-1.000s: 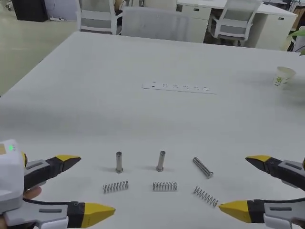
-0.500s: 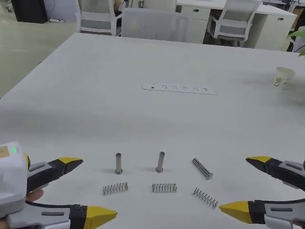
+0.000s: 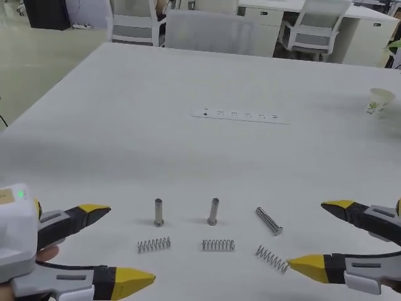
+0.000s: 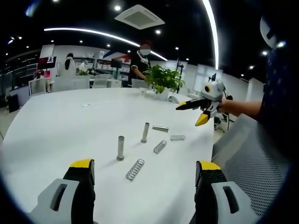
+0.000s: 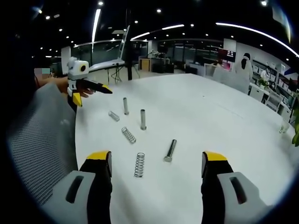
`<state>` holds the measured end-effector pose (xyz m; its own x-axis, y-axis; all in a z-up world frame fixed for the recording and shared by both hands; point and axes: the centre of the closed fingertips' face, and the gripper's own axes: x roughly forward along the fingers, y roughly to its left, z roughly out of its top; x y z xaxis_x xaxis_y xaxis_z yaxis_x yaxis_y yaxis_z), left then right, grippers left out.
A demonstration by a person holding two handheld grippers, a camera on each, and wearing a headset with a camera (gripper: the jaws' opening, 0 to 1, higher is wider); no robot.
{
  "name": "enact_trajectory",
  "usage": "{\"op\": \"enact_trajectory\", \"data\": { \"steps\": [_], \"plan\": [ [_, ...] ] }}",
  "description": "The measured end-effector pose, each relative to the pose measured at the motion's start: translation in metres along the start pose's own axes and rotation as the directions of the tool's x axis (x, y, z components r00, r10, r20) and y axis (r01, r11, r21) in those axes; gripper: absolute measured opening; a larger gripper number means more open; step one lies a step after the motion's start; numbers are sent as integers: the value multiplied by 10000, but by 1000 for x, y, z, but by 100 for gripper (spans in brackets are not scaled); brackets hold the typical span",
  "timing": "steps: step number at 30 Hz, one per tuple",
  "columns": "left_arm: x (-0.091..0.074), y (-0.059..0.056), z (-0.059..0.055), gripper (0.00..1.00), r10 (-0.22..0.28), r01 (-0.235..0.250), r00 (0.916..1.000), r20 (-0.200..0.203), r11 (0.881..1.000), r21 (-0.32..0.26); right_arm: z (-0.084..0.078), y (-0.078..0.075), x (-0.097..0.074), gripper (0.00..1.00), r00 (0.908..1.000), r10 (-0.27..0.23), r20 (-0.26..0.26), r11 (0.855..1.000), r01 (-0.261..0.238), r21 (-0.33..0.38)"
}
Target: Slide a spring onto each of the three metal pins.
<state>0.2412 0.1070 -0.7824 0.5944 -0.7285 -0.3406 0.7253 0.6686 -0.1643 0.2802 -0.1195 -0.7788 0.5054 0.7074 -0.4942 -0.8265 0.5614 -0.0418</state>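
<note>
The left tongs (image 3: 125, 242) and right tongs (image 3: 308, 233), grey-bodied with black jaws tipped in yellow, were spread wide and gripped nothing above the smooth white counter (image 3: 188, 157). Between them lay a row of coiled wire springs, the left spring (image 3: 153, 244), middle spring (image 3: 218, 244) and right spring (image 3: 271, 258). Just behind these were three polished cylindrical pins: the left pin (image 3: 158, 212) and middle pin (image 3: 213, 211) stood upright on their wider ends, and the right pin (image 3: 268, 221) lay on its side. Farther back sat a flat white power strip (image 3: 241, 115) and a paper cup (image 3: 379, 101) whose green print was too small to read.
</note>
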Motion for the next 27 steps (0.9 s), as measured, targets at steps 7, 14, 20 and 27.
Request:
{"op": "enact_trajectory", "data": {
  "steps": [7, 14, 20, 27],
  "plan": [
    [-2, -1, 0, 86, 145, -145, 9999, 65, 9999, -8, 11, -8, 12, 73, 9999, 110, -101, 9997, -112, -195],
    [-4, 1, 1, 86, 322, -321, 9993, 167, 9995, -61, 15, -20, 25, 63, 9983, 30, -585, 9995, -48, -313],
    [-5, 1, 0, 86, 382, -380, 9991, 166, 9992, -92, 14, -31, 37, 53, 9924, 22, -1227, 9998, -47, -198],
    [-5, 1, 0, 85, 410, -409, 9990, 162, 9991, -106, 9, -37, 50, 47, 9814, -107, -1915, 9994, 43, -337]
  ]
}}
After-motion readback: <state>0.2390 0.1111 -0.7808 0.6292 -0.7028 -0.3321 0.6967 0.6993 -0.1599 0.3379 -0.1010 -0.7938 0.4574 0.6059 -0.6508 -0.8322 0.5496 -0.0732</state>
